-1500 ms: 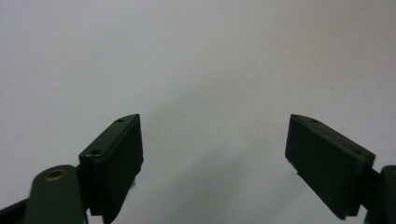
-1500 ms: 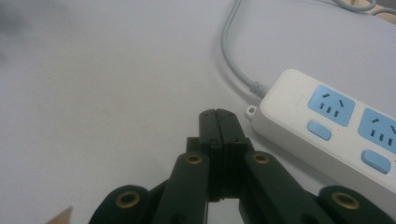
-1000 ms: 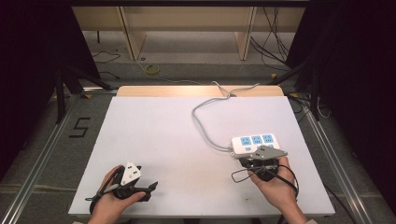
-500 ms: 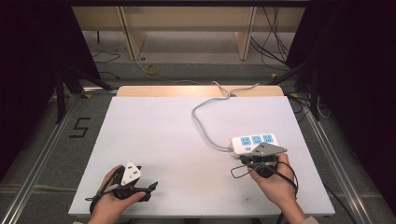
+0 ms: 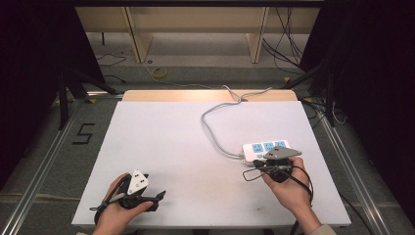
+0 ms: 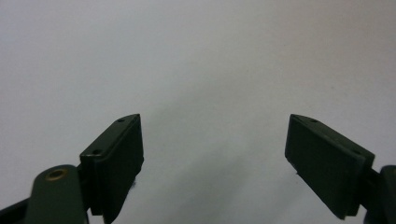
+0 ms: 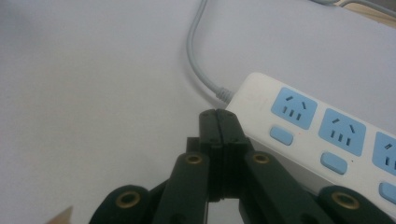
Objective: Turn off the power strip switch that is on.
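Observation:
A white power strip (image 5: 266, 149) with blue sockets lies on the right side of the white table; its grey cable (image 5: 215, 132) loops back toward the far edge. My right gripper (image 5: 258, 166) rests just in front of the strip's near left corner. In the right gripper view the two black jaws are pressed together with nothing between them, the tips (image 7: 218, 119) right beside the strip's cable end (image 7: 308, 126). My left gripper (image 5: 157, 198) sits near the front left of the table, held low. Its jaws (image 6: 212, 163) stand wide apart over bare tabletop.
The white table (image 5: 161, 142) ends in a wooden strip (image 5: 171, 95) at the far edge. Metal rails run along both sides on the floor, with a "5" mark (image 5: 83, 133) at the left. Loose cables lie on the floor beyond the table.

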{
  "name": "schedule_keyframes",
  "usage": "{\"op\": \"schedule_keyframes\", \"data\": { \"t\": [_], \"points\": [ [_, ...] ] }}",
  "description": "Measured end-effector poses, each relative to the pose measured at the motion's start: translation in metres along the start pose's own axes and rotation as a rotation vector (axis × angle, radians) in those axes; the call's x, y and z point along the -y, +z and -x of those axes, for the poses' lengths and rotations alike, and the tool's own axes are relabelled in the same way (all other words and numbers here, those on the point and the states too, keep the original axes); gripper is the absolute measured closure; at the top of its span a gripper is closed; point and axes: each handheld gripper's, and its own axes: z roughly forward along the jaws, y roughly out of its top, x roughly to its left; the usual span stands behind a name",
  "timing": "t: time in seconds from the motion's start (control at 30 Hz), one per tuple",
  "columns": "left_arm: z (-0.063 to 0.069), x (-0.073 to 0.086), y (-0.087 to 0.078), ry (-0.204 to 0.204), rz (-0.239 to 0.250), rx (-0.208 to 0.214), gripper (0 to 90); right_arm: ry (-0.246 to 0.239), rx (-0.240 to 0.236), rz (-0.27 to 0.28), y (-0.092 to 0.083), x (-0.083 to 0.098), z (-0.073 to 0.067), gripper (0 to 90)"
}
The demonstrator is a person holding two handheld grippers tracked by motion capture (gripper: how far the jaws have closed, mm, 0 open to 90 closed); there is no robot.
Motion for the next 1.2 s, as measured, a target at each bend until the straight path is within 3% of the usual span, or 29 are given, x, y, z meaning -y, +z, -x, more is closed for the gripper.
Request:
{"op": "schedule_keyframes", "data": {
  "t": [1.2],
  "points": [
    [0.0, 0.0, 0.0, -0.002, 0.0, 0.002, 19.5, 0.039, 0.039, -0.055, 0.008, -0.011, 0.015, 90.0]
  ]
}}
